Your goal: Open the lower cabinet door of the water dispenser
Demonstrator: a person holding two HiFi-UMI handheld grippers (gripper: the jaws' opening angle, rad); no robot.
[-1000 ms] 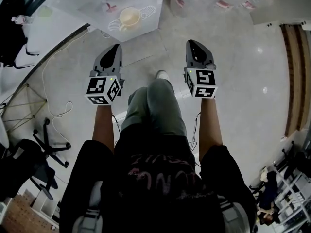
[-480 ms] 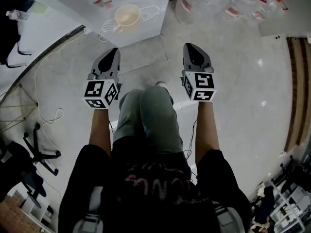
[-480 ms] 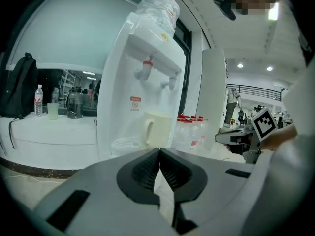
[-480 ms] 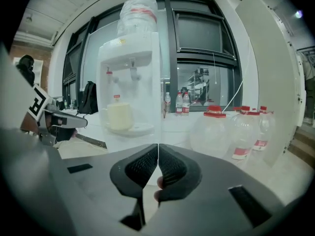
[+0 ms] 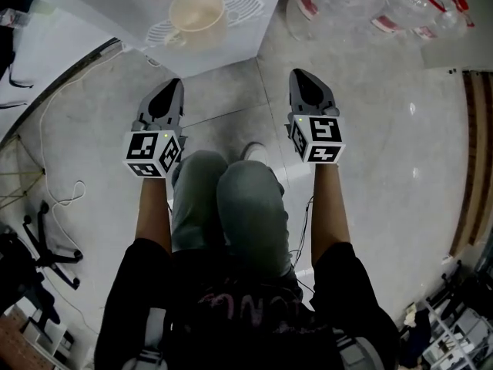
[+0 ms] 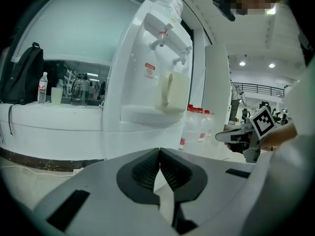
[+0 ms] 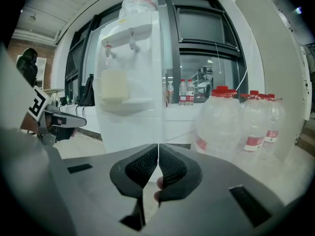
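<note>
The white water dispenser (image 6: 147,77) stands ahead of both grippers, with a cream cup (image 6: 173,92) on its drip tray under the taps. Its lower cabinet front (image 7: 132,132) shows below the tray, door closed; I make out no handle. From above, the cup (image 5: 199,14) and the dispenser's tray (image 5: 231,41) lie at the top edge. My left gripper (image 5: 174,85) and right gripper (image 5: 301,75) are held side by side over the floor, short of the dispenser. The left gripper (image 6: 158,154) and right gripper (image 7: 158,149) are both shut and hold nothing.
Several large clear water bottles (image 7: 224,119) with red caps stand on the floor right of the dispenser. A counter (image 6: 54,117) with a backpack, a bottle and a kettle runs to the left. Cables (image 5: 73,191) trail on the floor at left. The person's knees (image 5: 231,199) sit between the arms.
Both grippers have sunk together toward the floor. The person has crouched, and the dispenser's tray and cup look larger and closer in the head view. Jaws stayed shut.
</note>
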